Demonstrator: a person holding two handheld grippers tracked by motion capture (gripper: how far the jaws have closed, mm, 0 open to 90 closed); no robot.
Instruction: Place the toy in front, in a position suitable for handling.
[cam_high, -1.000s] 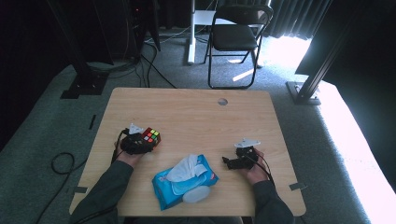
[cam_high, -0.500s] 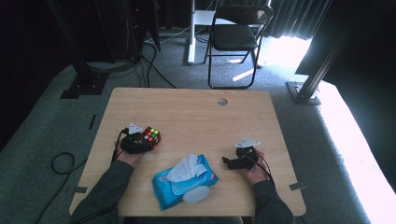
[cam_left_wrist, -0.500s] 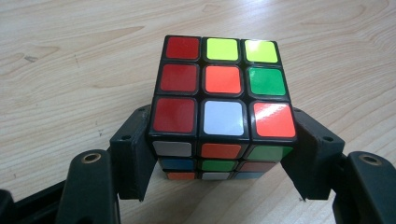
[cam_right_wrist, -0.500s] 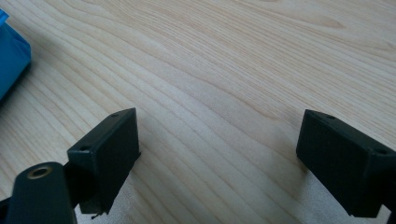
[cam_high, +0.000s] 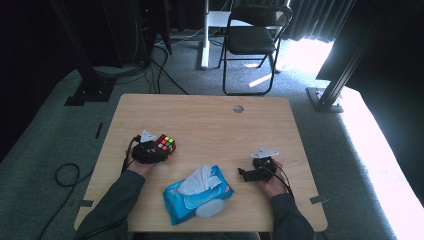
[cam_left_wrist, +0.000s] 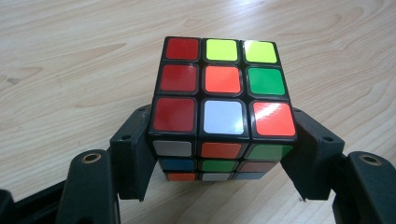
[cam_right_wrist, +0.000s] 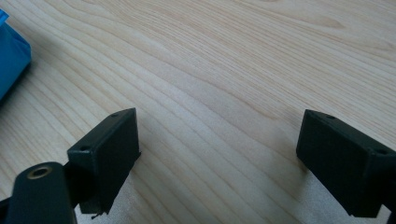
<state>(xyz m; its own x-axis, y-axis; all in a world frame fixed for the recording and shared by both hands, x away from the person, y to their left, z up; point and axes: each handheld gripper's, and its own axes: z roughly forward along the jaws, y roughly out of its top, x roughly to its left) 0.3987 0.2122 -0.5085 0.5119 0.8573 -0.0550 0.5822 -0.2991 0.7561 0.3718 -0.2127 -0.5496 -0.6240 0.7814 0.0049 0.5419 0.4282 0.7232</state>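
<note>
A scrambled Rubik's cube (cam_high: 165, 143) rests on the wooden table (cam_high: 215, 117) at the left. My left gripper (cam_high: 161, 151) is closed around it. In the left gripper view its two black jaws press on the left and right sides of the cube (cam_left_wrist: 219, 79), and the left gripper (cam_left_wrist: 219, 156) holds it low against the tabletop. On the right side of the table my right gripper (cam_high: 245, 175) lies in the person's hand, pointing left. The right gripper (cam_right_wrist: 217, 154) has its jaws wide apart with bare wood between them.
A blue pack of wet wipes (cam_high: 197, 194) with a white tissue sticking out lies between the two hands near the front edge; its corner (cam_right_wrist: 11, 56) shows in the right gripper view. A cable hole (cam_high: 238, 108) is at the table's back. A folding chair (cam_high: 255, 40) stands beyond.
</note>
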